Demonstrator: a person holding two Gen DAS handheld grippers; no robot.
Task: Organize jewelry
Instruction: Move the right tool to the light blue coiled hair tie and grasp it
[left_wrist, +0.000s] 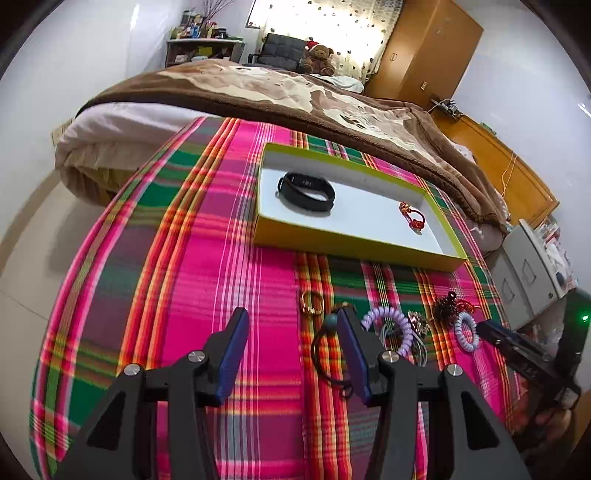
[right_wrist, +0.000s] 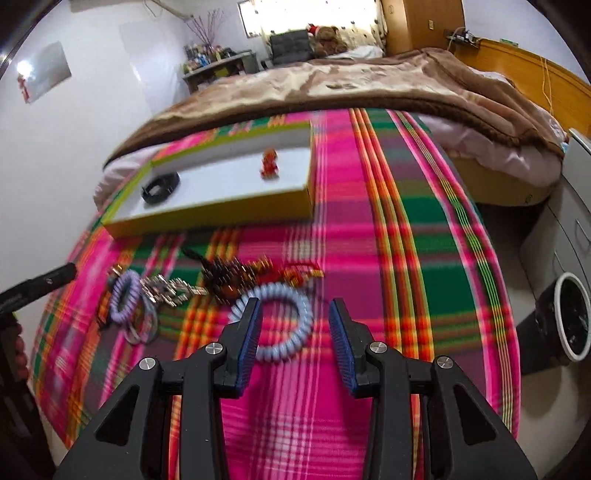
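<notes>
Left gripper (left_wrist: 291, 325): low over the plaid cloth (left_wrist: 221, 258), jaws spread wide, holding nothing.
Right gripper (right_wrist: 295, 314): tilted down at the cloth, jaws wide, empty.
Room: bare cloth lies left of the left gripper and right of the right one.
Tray (left_wrist: 354, 247): beyond the pile, holding a black wristband (left_wrist: 306, 192) and red charm bracelet (left_wrist: 413, 216).
Blue coil hair tie (right_wrist: 284, 347): under the right gripper's left finger, view blurred.
Black hair tie (left_wrist: 325, 354): beside the left gripper's right finger.

Pink-green plaid cloth (left_wrist: 207, 258), lime-edged white tray (left_wrist: 347, 243) — black band (left_wrist: 306, 192)
</notes>
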